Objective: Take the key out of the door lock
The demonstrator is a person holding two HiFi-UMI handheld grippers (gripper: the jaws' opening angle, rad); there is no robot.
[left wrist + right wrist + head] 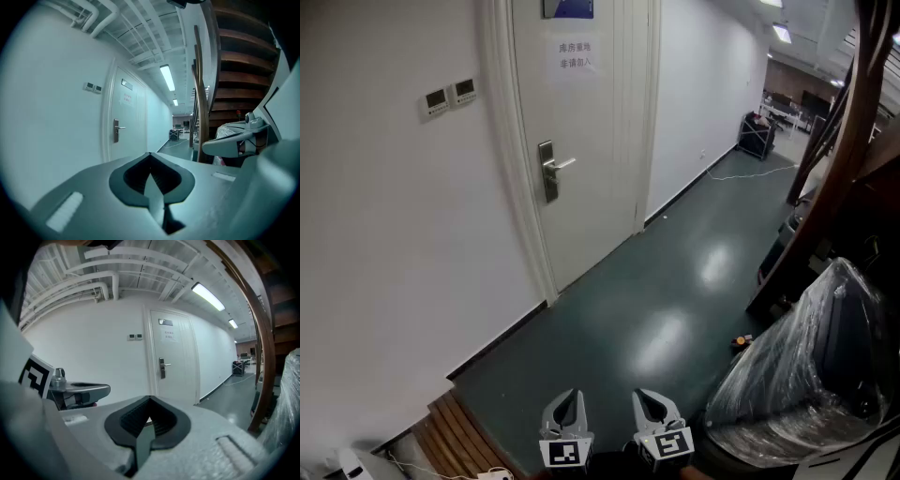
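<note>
A white door [581, 131] stands across the corridor, with a metal lock plate and lever handle [549, 172] on its left side. No key can be made out at this distance. Both grippers hang low near me, far from the door. My left gripper [567, 396] is shut with nothing in it, and my right gripper [648, 395] beside it is shut and empty too. In the left gripper view, the closed left gripper [150, 154] points toward the lock plate [116, 131]. In the right gripper view, the shut right gripper [150, 400] faces the lock plate [161, 368].
Two wall controls [450, 97] sit left of the door and a paper sign [576, 56] on it. A dark stair stringer [848, 141] and a plastic-wrapped bundle [816, 366] stand on the right. Wooden steps [459, 433] lie at lower left. A cart [757, 134] stands far down the corridor.
</note>
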